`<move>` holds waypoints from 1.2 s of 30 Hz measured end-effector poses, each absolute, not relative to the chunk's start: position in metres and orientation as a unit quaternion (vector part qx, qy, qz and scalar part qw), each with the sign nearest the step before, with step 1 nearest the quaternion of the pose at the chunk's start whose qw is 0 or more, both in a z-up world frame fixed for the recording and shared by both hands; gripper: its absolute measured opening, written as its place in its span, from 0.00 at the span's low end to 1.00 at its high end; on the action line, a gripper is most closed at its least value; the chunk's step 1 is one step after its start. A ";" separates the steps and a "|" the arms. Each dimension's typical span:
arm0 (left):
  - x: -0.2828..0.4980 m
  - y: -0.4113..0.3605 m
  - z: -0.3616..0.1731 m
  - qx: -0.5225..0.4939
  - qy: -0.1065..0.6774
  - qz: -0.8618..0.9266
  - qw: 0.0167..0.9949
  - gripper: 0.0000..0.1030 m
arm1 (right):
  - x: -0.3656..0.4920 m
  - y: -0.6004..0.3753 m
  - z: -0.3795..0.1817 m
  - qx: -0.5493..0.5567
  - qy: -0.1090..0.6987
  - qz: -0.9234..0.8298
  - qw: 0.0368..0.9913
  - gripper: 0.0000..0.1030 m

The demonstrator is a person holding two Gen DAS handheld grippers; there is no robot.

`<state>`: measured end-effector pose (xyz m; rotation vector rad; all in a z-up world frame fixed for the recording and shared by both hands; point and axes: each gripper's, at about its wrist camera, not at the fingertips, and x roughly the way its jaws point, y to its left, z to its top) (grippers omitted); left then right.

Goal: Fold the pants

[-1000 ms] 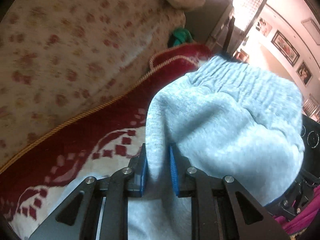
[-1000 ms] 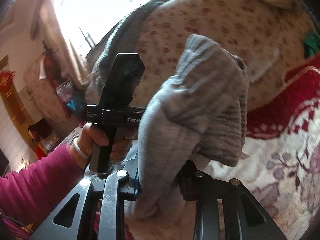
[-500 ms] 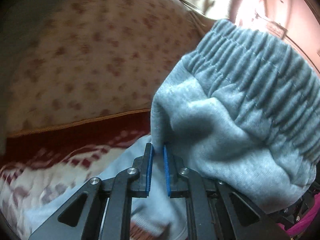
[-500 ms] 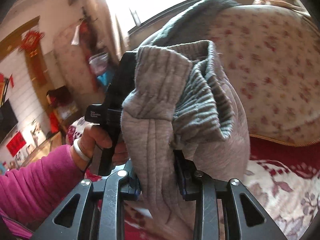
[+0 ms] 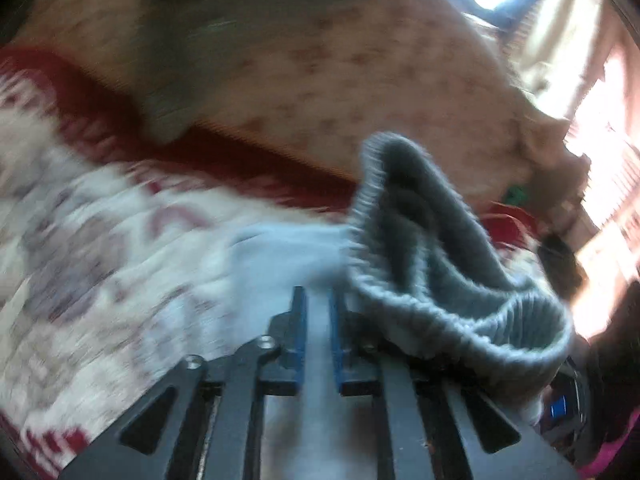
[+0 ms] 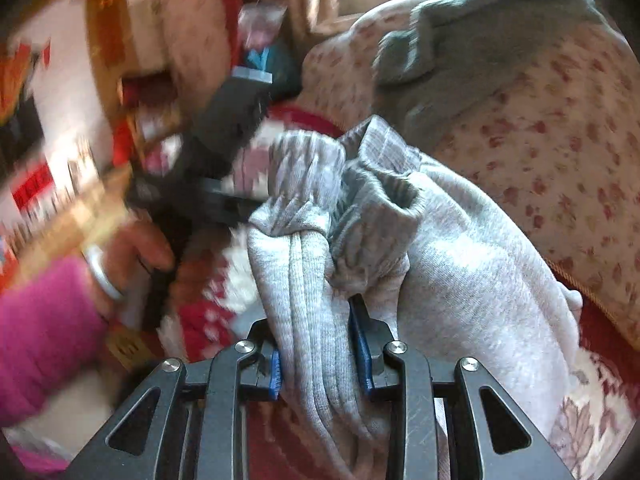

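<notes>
The grey sweatpants [image 5: 448, 264] hang bunched from both grippers, the ribbed elastic waistband curling open at the right of the left wrist view. My left gripper [image 5: 318, 320] is shut on a thin fold of the pants. In the right wrist view my right gripper [image 6: 318, 356] is shut on a thick bundle of the grey pants [image 6: 460, 248], which drape to the right over the sofa. The left gripper's black body [image 6: 224, 140] and the hand in a pink sleeve [image 6: 48, 320] show at the left.
A red and white patterned blanket [image 5: 100, 240] covers the sofa seat. The floral sofa back [image 6: 560, 128] rises behind, with a dark grey garment [image 6: 480, 32] draped over its top. Bright window light is at the upper right of the left wrist view.
Both grippers have swung fast with the pants, and both views are blurred. The waistband has dropped from high in front of the left camera down toward the blanket. The right view has turned down toward the seat.
</notes>
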<state>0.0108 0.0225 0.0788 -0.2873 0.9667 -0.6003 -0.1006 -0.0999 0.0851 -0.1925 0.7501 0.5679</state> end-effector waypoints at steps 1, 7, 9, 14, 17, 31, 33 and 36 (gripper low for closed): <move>0.011 0.030 0.072 -0.144 0.464 -0.268 0.832 0.29 | -0.101 -0.093 0.081 -0.106 0.359 0.263 0.889 0.34; -0.015 0.065 0.073 -0.178 0.451 -0.239 0.841 0.60 | -0.132 -0.068 0.078 -0.136 0.341 0.289 0.884 0.88; -0.022 0.075 0.080 -0.186 0.439 -0.231 0.848 0.67 | -0.139 -0.072 0.084 -0.141 0.334 0.300 0.882 0.87; -0.044 0.078 0.111 -0.194 0.411 -0.233 0.860 0.74 | -0.161 -0.118 0.110 -0.056 0.336 0.337 0.878 0.87; -0.057 0.063 0.132 -0.177 0.395 -0.247 0.867 0.76 | -0.167 -0.156 0.120 -0.013 0.332 0.313 0.890 0.87; -0.079 -0.033 0.143 -0.084 0.414 -0.200 0.884 0.84 | -0.154 -0.246 0.102 0.079 0.377 0.190 0.903 0.87; -0.078 -0.038 0.133 -0.068 0.425 -0.170 0.887 0.84 | -0.154 -0.244 0.100 0.064 0.376 0.180 0.907 0.87; -0.080 -0.030 0.118 -0.095 0.437 -0.165 0.879 0.78 | -0.150 -0.238 0.096 0.041 0.380 0.169 0.909 0.87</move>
